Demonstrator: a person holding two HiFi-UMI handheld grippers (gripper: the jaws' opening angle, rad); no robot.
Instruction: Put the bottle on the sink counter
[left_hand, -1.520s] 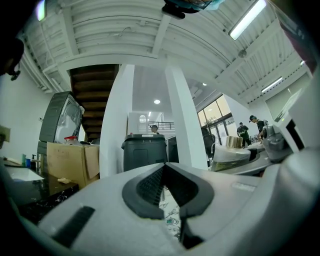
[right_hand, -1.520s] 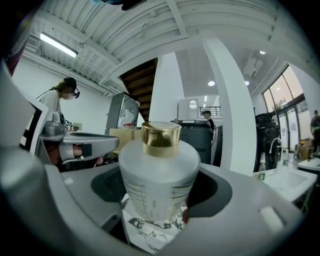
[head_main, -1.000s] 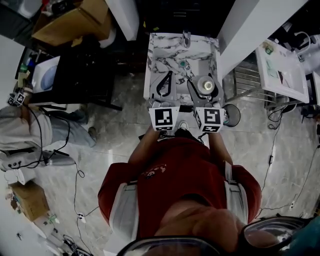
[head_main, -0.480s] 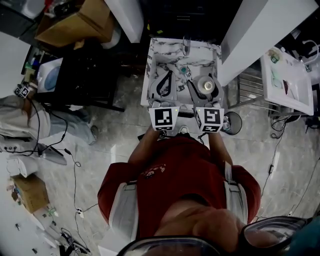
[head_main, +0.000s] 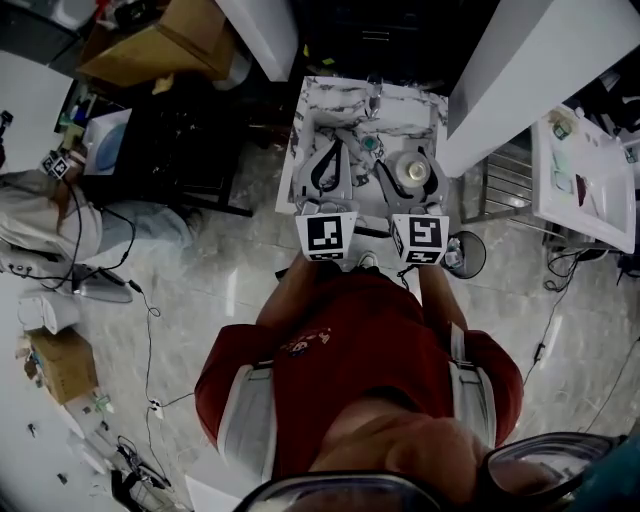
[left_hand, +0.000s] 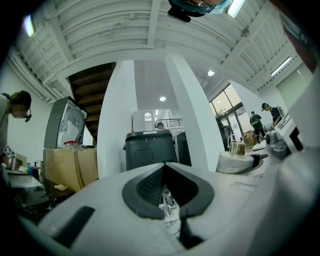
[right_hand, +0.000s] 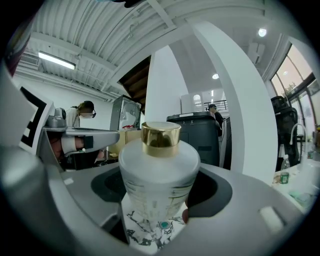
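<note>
Bottle (right_hand: 159, 175) clamped in right tool (head_main: 409, 162); left tool (left_hand: 164, 167) closed, empty; sink counter (head_main: 330, 100) beneath; pillar (head_main: 520, 70) alongside.

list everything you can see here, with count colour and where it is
bottle: one, frosted white with gold cap, gripped in the right tongs
sink counter: one, white marble with grey veins, below both tongs
cardboard boxes: two, brown, one upper left, one lower left
pillar: one, white, right of the counter
bystander: one, grey clothes, far left
left tongs: one, grey, shut and empty, over the counter
right tongs: one, grey, shut on the bottle
</note>
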